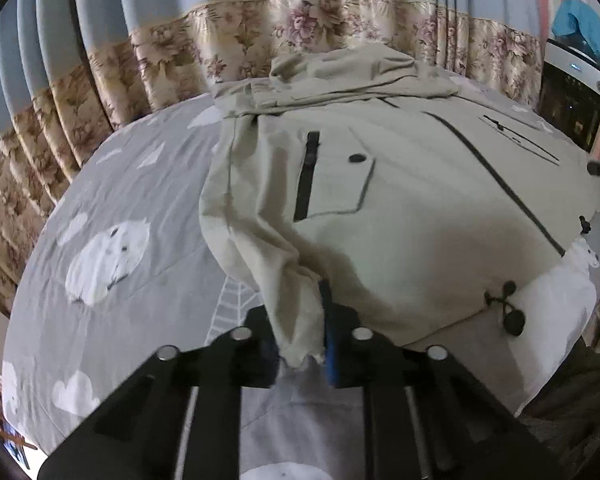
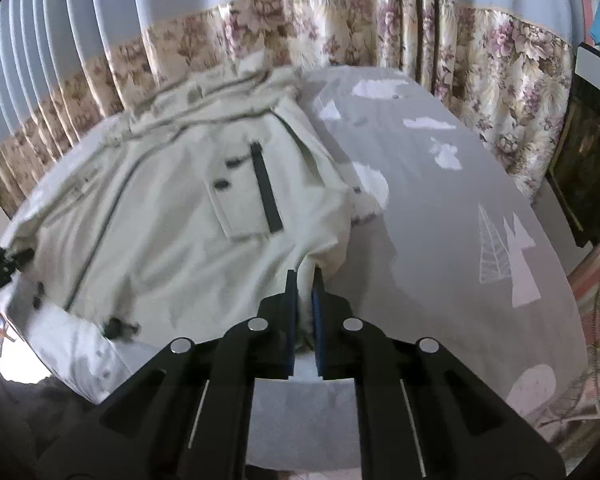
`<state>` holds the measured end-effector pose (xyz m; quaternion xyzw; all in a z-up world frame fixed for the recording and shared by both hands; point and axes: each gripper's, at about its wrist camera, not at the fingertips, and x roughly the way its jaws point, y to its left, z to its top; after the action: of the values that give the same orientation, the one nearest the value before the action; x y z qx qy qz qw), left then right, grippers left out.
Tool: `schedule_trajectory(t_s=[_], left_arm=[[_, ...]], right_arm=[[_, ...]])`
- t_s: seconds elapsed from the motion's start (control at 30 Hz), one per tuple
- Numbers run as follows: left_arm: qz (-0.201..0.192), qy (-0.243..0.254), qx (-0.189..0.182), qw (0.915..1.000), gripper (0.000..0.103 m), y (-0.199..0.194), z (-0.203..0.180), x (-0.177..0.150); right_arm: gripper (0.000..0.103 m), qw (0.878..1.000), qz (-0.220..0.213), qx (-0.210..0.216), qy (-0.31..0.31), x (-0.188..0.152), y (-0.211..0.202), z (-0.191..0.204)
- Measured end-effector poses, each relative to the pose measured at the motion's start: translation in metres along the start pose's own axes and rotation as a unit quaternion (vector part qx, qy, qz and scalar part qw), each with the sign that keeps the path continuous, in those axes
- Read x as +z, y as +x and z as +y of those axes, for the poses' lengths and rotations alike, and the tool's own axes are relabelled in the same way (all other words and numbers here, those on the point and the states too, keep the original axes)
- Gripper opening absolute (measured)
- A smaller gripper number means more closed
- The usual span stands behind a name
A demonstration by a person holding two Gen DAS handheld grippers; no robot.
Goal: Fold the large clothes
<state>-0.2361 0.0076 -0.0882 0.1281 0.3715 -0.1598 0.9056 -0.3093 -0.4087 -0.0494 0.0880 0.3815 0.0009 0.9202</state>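
Jacket lay face up across the bed, hood toward the curtain, its front zipper running down the middle. I had it spread flat like that so both lower corners of the hem could be reached from the near edge.

My left gripper was clamped on a bunched strip of fabric at the jacket's left bottom corner; the cloth hung pinched between the blue pads, its ragged edge poking out below them. My right gripper was closed on the opposite corner, the pads nearly together with a thin fold of pale cloth caught between them. From the right wrist view, the left tool showed only as a dark shape at the far edge.

I judged that holding both corners at once was meant to keep the hem taut and level, so the bottom could be carried up toward the hood in one even fold. The hem toggle lay loose between my two grips, and I thought it might drag or tuck under.
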Motion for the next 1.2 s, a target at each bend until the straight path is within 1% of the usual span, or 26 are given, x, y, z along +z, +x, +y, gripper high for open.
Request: schedule_trajectory(t_s=[0.13,0.23,0.3,0.33,0.37,0.4,0.43,0.47,0.53,0.6,0.63,0.7,0.73,0.8,0.83,0.9,0.97,1.03,1.1,1.13,1.2], left_arm=[[-0.028,-0.034,-0.013,0.9990,0.013,-0.023,0.014,0.020],[-0.059,-0.062,-0.010,0.9962,0.013,-0.052,0.026,0.042],[-0.076,-0.067,-0.005,0.9948,0.012,-0.072,0.030,0.053],[-0.090,-0.066,0.001,0.9938,0.012,-0.087,0.032,0.060],[-0.093,-0.060,0.006,0.9938,0.013,-0.092,0.033,0.062],[-0.091,-0.057,0.014,0.9941,0.013,-0.094,0.035,0.063],[-0.075,-0.071,0.005,0.9946,0.013,-0.089,0.041,0.060],[-0.063,-0.085,-0.004,0.9944,0.013,-0.085,0.043,0.056],[-0.047,-0.078,-0.004,0.9958,0.013,-0.079,0.038,0.053],[-0.048,-0.082,-0.009,0.9954,0.013,-0.078,0.036,0.056],[-0.052,-0.080,-0.006,0.9954,0.013,-0.078,0.038,0.063],[-0.065,-0.085,-0.011,0.9943,0.013,-0.075,0.045,0.077],[-0.074,-0.084,-0.017,0.9935,0.013,-0.071,0.051,0.092],[-0.087,-0.078,-0.015,0.9930,0.013,-0.061,0.059,0.116],[-0.091,-0.072,-0.011,0.9932,0.014,-0.048,0.066,0.134],[-0.094,-0.064,0.001,0.9935,0.017,-0.026,0.076,0.160],[-0.088,-0.063,0.003,0.9941,0.017,0.007,0.088,0.191],[-0.079,-0.060,0.004,0.9951,0.018,0.036,0.098,0.219],[-0.069,-0.044,0.026,0.9963,0.019,0.071,0.103,0.249],[-0.062,-0.036,0.039,0.9967,0.020,0.093,0.105,0.267],[-0.046,-0.032,0.054,0.9970,0.021,0.126,0.111,0.289]], right_arm=[[0.006,0.999,-0.037,0.011,-0.020,0.021,-0.020,0.006],[0.006,0.996,-0.083,0.023,-0.014,0.041,-0.045,0.004],[0.006,0.991,-0.126,0.040,-0.008,0.053,-0.072,0.003],[0.006,0.989,-0.143,0.041,-0.014,0.058,-0.085,0.005],[0.006,0.989,-0.141,0.032,-0.022,0.060,-0.088,0.007],[0.006,0.991,-0.132,0.013,-0.034,0.060,-0.086,0.007],[0.006,0.992,-0.123,0.011,-0.034,0.060,-0.084,0.006],[0.006,0.994,-0.107,0.019,-0.024,0.057,-0.079,0.003],[0.005,0.994,-0.100,0.021,-0.024,0.053,-0.078,0.006],[0.005,0.994,-0.101,0.029,-0.024,0.056,-0.076,0.010],[0.005,0.994,-0.104,0.029,-0.026,0.059,-0.076,0.011],[0.006,0.992,-0.115,0.033,-0.032,0.076,-0.072,0.014],[0.006,0.992,-0.116,0.030,-0.033,0.084,-0.068,0.014],[0.006,0.992,-0.120,0.036,-0.026,0.116,-0.052,0.012],[0.006,0.991,-0.124,0.037,-0.025,0.131,-0.044,0.012],[0.006,0.991,-0.128,0.038,-0.025,0.161,-0.023,0.009],[0.007,0.990,-0.129,0.044,-0.021,0.195,0.004,0.006],[0.007,0.990,-0.131,0.040,-0.025,0.225,0.032,0.005],[0.007,0.991,-0.124,0.033,-0.026,0.261,0.073,0.003],[0.007,0.992,-0.122,0.028,-0.027,0.272,0.087,0.001],[0.008,0.994,-0.106,0.010,-0.024,0.300,0.131,-0.004]])
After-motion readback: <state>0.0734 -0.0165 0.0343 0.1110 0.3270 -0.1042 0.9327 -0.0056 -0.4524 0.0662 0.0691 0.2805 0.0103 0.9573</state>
